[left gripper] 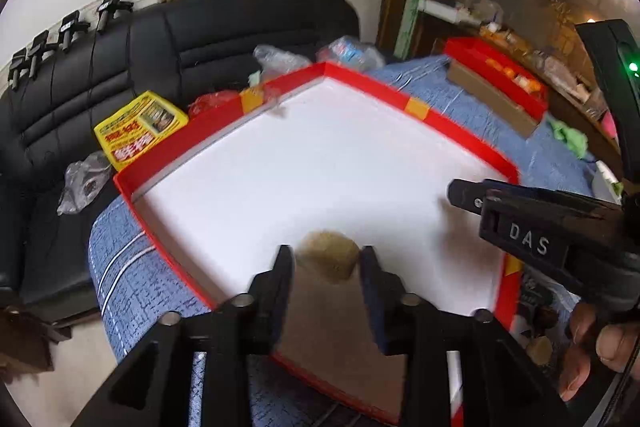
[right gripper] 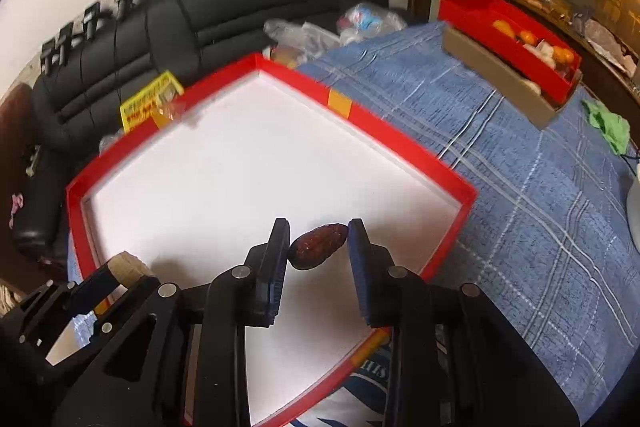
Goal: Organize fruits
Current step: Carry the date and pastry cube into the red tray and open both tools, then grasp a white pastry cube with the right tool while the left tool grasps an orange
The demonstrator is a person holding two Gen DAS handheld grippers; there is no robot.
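Observation:
A large red tray (left gripper: 360,77) with a white floor lies on the blue cloth; it also shows in the right wrist view (right gripper: 400,131). My left gripper (left gripper: 326,257) is open over the tray's near part, with a tan, rough fruit (left gripper: 330,261) between its fingertips, a small gap on each side. My right gripper (right gripper: 318,233) is open with a dark red date (right gripper: 318,245) between its fingertips, close to the left finger (right gripper: 280,247). The right gripper also shows at the right of the left wrist view (left gripper: 464,193). The tan fruit peeks out at the lower left of the right wrist view (right gripper: 128,263).
A second red box (right gripper: 508,39) with orange and white fruits sits on a brown box lid at the far right. A green cloth (right gripper: 608,127) lies beside it. A black sofa (left gripper: 120,67) with a yellow packet (left gripper: 140,129) and plastic bags stands behind the tray.

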